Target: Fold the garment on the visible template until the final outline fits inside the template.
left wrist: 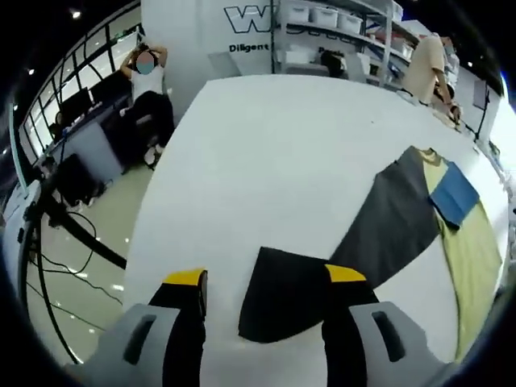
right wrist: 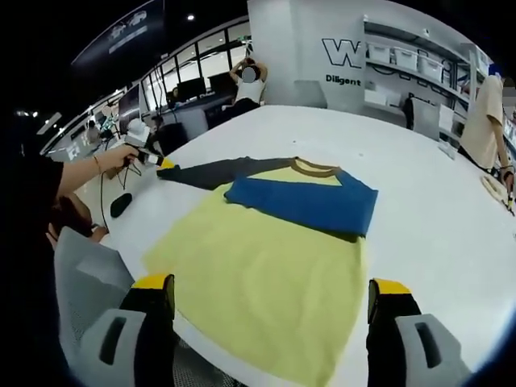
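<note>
On the big white table (right wrist: pixel 435 218) lies one shirt (right wrist: pixel 266 278). It is yellow, with one dark grey sleeve (right wrist: pixel 218 172) and one blue sleeve (right wrist: pixel 310 201). In the right gripper view, the shirt runs long from the near table edge up to its brown collar (right wrist: pixel 314 168), so the collar points away from that camera. The blue sleeve is folded flat across the chest. The grey sleeve sticks straight out to the side, toward the left gripper (right wrist: pixel 165 164), which a hand (right wrist: pixel 125 156) holds at the sleeve's end.

In the left gripper view, the grey sleeve stretches far across the table, and its cuff (left wrist: pixel 282 294) lies between the two yellow-tipped jaws of the left gripper (left wrist: pixel 266 278). Those jaws stand wide apart and pinch nothing.

The right gripper (right wrist: pixel 270 286) is wide open too, and it holds nothing. Its two jaws sit one at each side of the shirt's bottom edge.
</note>
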